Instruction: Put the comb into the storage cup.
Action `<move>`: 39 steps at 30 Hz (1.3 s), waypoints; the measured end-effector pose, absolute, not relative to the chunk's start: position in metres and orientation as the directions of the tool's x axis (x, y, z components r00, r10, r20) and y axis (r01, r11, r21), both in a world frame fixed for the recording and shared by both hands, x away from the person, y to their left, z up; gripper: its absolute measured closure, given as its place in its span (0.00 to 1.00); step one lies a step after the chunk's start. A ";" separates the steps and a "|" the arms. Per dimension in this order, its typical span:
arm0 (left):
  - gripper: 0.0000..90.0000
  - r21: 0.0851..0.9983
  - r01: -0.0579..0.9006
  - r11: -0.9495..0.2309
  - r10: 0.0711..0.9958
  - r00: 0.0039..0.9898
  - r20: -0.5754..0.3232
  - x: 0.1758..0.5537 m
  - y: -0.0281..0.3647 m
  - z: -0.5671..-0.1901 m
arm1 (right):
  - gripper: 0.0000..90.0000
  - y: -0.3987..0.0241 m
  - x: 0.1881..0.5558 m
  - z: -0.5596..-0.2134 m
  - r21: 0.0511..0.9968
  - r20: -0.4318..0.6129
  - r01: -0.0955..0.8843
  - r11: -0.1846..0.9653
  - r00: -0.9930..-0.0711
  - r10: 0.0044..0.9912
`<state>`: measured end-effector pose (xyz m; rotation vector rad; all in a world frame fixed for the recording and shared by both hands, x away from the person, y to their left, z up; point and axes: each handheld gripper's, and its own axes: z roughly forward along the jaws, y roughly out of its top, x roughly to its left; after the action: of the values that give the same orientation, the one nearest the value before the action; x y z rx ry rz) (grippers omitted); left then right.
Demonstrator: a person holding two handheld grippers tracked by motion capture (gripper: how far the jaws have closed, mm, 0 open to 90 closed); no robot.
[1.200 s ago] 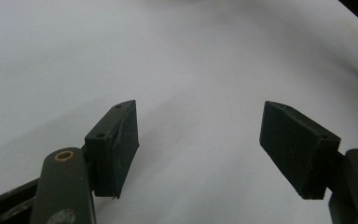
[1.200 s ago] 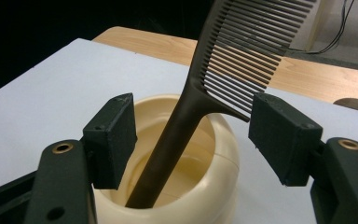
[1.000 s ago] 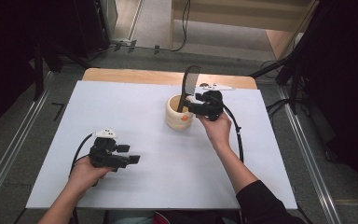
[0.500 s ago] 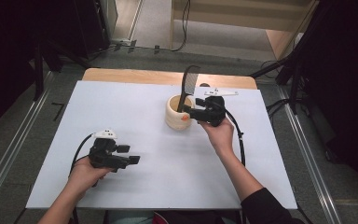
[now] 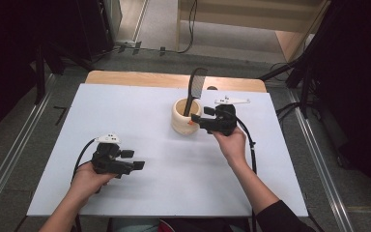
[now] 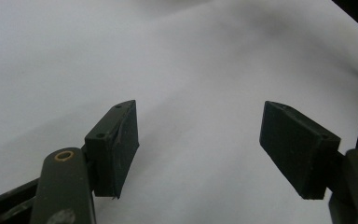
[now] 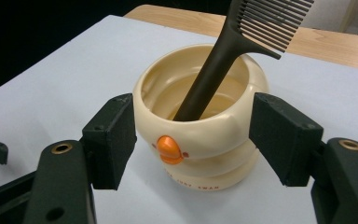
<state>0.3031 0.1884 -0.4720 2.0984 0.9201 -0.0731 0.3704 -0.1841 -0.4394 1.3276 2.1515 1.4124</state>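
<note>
A white surface [image 6: 191,56] lies bare under and ahead of the left jaws. Beyond the right jaws, a wooden strip [image 7: 335,44] borders its far edge. Farther past it is grey floor [image 5: 159,29] with a black cable [image 5: 192,19]. A metal rail [image 5: 9,159] runs outside the left jaws.

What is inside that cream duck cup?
A dark comb stands handle-down in the cream duck cup, leaning on its rim, teeth sticking out above. The handle's tip and the cup's bottom are hidden.

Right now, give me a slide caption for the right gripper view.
Open right gripper frames a cream duck-faced cup holding a dark comb on the white table.
</note>
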 end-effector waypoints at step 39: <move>0.32 0.670 0.634 -0.386 0.592 0.727 -0.347 0.302 0.193 -0.472 | 0.29 -0.202 0.323 -0.456 0.840 0.215 0.507 0.192 -0.637 0.740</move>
<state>0.3020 0.1934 -0.4717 2.0916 0.9263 -0.0635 0.3234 -0.2019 -0.4559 1.1946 2.2286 1.4224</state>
